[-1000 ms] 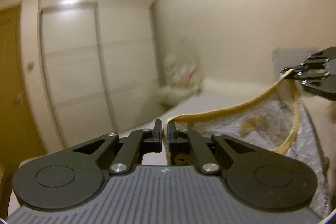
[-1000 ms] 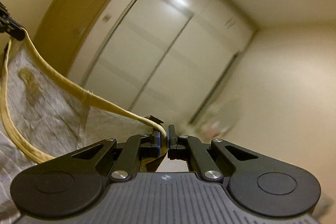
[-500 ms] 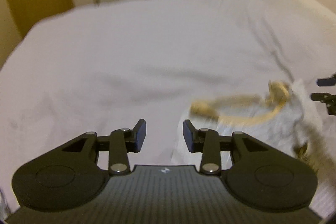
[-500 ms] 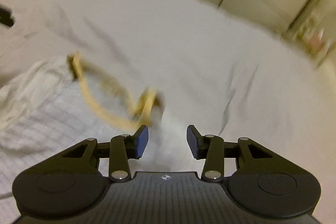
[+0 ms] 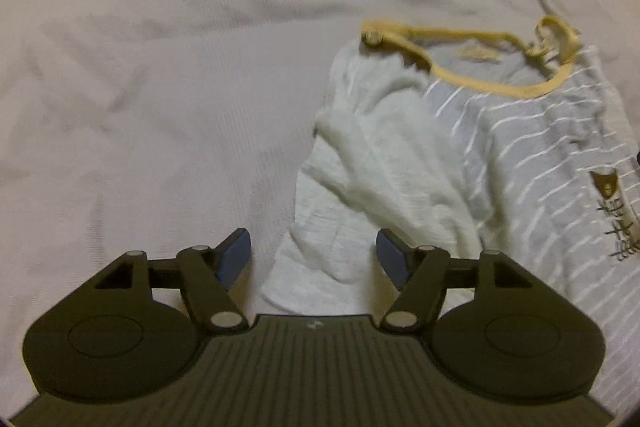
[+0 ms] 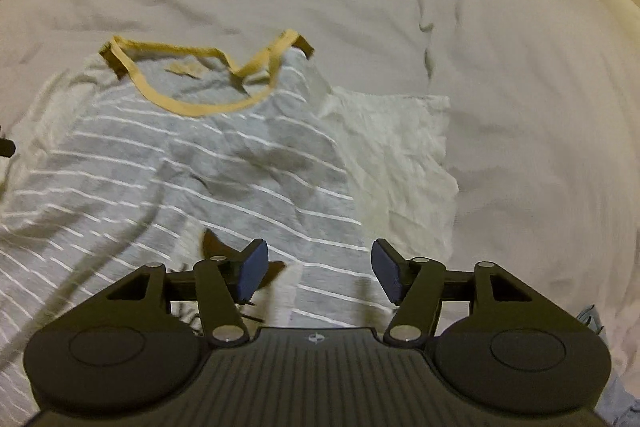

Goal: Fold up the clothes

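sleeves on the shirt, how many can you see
2: one white sleeve crumpled ahead of the left gripper, one white sleeve spread flat ahead of the right gripper.

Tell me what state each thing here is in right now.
Striped T-shirt: lying front up on the bed, rumpled, not folded.
White sleeve: spread out sideways, wrinkled.
Yellow collar: open, twisted.
Bedsheet: creased.
Left claw: open, empty.
Right claw: open, empty.

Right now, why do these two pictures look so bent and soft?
Left wrist view: fisheye lens curves the bed sheet toward dark rounded corners; the striped shirt is slightly smeared. Right wrist view: same bulging edges, dim yellowish light, soft shirt stripes, while the open tongs stay sharp.
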A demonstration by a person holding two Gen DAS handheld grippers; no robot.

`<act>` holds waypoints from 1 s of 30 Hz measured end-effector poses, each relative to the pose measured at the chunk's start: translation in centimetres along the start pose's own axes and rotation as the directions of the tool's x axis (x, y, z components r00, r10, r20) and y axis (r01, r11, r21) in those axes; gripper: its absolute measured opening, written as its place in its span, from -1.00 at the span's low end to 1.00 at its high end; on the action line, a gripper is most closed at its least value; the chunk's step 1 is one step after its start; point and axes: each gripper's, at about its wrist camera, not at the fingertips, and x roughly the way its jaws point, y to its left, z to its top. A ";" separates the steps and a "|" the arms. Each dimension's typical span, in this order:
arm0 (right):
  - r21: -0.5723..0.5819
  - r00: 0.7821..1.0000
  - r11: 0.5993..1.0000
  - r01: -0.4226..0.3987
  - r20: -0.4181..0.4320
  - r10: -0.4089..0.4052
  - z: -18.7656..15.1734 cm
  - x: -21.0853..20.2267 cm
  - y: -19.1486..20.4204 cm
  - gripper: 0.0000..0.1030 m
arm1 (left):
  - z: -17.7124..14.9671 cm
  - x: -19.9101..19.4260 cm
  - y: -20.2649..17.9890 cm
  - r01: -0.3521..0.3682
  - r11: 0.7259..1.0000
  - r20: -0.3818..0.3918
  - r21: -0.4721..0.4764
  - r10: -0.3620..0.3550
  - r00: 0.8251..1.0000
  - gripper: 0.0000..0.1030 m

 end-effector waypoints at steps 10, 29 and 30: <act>-0.051 0.990 0.992 0.113 0.095 -0.107 5.0 3.1 -5.8 0.16 | 4.8 -4.0 6.9 -0.233 0.972 0.103 0.041 0.227 0.968 -0.99; 0.142 0.978 0.989 0.032 0.198 -0.060 8.5 5.9 -12.4 -1.00 | 6.4 -4.0 8.1 -0.340 0.927 0.131 0.159 0.322 0.938 -0.98; 0.160 0.975 0.986 0.041 0.208 -0.074 8.6 5.6 -12.7 -1.00 | 6.7 -4.3 8.4 -0.352 0.923 0.142 0.158 0.331 0.933 -0.98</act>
